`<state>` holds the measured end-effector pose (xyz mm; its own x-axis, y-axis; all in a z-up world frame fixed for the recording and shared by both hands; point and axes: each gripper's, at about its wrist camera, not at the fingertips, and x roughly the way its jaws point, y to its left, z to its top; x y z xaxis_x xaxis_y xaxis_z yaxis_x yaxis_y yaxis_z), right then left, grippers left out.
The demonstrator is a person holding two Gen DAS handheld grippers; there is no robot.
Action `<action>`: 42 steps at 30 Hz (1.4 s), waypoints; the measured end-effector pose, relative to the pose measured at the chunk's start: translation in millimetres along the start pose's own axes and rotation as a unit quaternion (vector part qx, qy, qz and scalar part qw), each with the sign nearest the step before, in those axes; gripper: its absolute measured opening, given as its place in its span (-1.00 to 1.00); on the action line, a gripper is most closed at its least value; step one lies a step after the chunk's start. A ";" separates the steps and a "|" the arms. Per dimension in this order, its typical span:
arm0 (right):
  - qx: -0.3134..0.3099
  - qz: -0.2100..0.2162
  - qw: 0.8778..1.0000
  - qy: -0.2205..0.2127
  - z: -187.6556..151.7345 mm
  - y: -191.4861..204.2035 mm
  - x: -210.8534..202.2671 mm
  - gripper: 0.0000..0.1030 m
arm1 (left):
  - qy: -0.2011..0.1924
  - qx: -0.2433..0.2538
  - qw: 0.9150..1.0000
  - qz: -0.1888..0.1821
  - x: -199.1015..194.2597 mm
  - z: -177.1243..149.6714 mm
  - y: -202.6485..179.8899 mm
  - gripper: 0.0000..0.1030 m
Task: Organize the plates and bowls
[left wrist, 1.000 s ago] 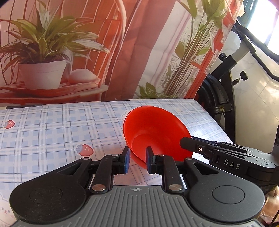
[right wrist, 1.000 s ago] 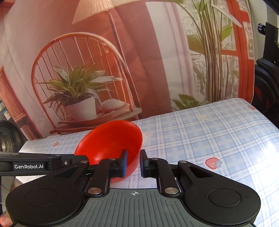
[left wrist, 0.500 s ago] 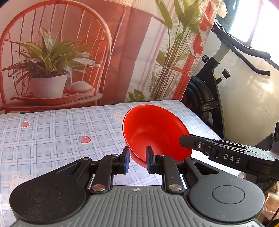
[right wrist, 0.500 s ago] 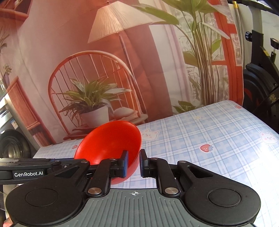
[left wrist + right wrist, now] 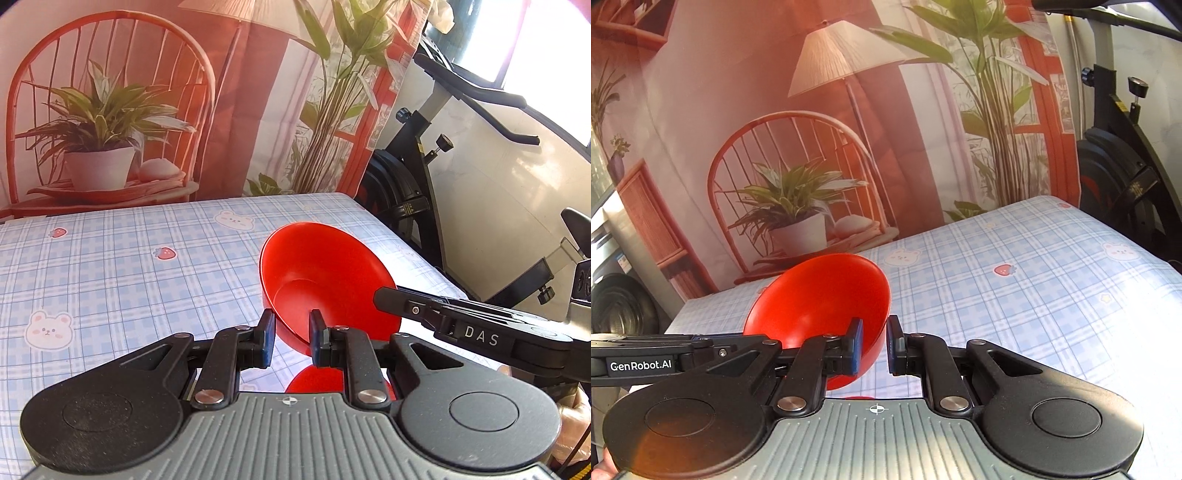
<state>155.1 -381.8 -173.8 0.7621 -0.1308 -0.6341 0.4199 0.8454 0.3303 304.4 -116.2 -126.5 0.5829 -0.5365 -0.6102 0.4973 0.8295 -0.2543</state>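
Jaws of the left gripper [image 5: 291, 341] pinch the near rim of a red bowl [image 5: 325, 280]; on its right side, the right gripper [image 5: 874, 345] clamps the opposite rim, holding the bowl tilted above the checked surface [image 5: 110, 280].

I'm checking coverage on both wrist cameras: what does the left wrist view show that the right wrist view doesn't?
Only the left wrist view: a second red shape low behind its jaws, and the exercise bike's handlebar. Only the right wrist view: the backdrop's lamp shade whole. Both: the red bowl gripped at opposite rims by the left gripper and right gripper, above the checked tablecloth.
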 end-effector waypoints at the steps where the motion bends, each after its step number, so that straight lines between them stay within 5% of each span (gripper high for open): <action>1: 0.001 -0.001 1.000 0.002 -3.1 0.6 -2.9 -0.76 | 0.002 0.001 1.000 -0.002 -2.3 -4.0 -1.2 -0.61; 14: 0.015 -0.016 0.999 0.026 -43.1 1.6 -30.6 -0.76 | 0.038 -0.009 0.999 -0.020 -9.4 -45.9 -6.2 -0.60; 42: 0.000 -0.027 0.999 0.043 -69.9 -2.5 -30.9 -0.76 | 0.071 -0.004 0.997 -0.011 1.4 -58.8 -9.5 -0.57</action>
<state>96.0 -343.7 -203.9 0.6934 -0.1309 -0.7086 0.4586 0.8386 0.2938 262.6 -115.7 -169.0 0.4745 -0.5269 -0.7051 0.5035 0.8196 -0.2736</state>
